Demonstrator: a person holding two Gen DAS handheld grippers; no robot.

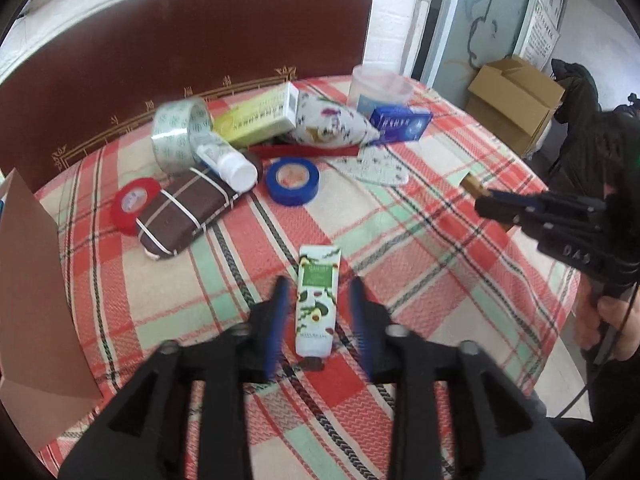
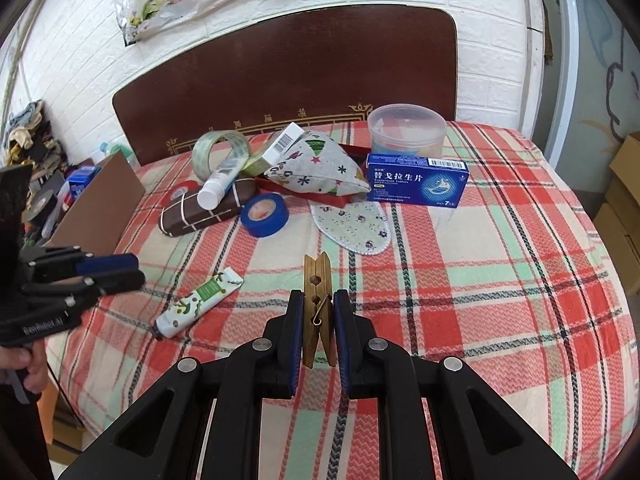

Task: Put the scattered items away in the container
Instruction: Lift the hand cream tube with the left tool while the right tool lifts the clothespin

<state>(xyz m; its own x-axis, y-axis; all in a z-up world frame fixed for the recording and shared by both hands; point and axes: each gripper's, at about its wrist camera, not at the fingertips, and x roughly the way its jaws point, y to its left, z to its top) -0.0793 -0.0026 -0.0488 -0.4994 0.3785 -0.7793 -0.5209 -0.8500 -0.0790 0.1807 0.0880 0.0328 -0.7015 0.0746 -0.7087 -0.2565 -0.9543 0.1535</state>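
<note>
Wooden and plain, the clothespin (image 2: 318, 316) sits pinched between the blue pads of your right gripper (image 2: 318, 300), held upright above the checked tablecloth (image 2: 500, 300). Your left gripper (image 1: 318, 300) has its jaws parted with nothing pressed between them; the avocado-print tube (image 1: 317, 304) shows in the gap but lies flat on the cloth below, and from your right wrist view that same tube (image 2: 198, 302) lies beside the left gripper (image 2: 116, 272), apart from it. At the left edge of the table stands the cardboard box (image 2: 100, 208), its flap raised, with small goods inside. Toward the far side of the table the rest lie heaped: a clear tape roll (image 1: 180, 132), a white tube (image 1: 228, 162) resting on a brown striped case (image 1: 186, 212), a red tape roll (image 1: 130, 204) touching that case, a blue tape roll (image 1: 294, 180) just beside it, a yellow-green carton (image 1: 260, 116), a printed fabric pouch (image 1: 332, 124), a blue medicine box (image 2: 416, 180) and a clear tub (image 2: 406, 128) behind it.
</note>
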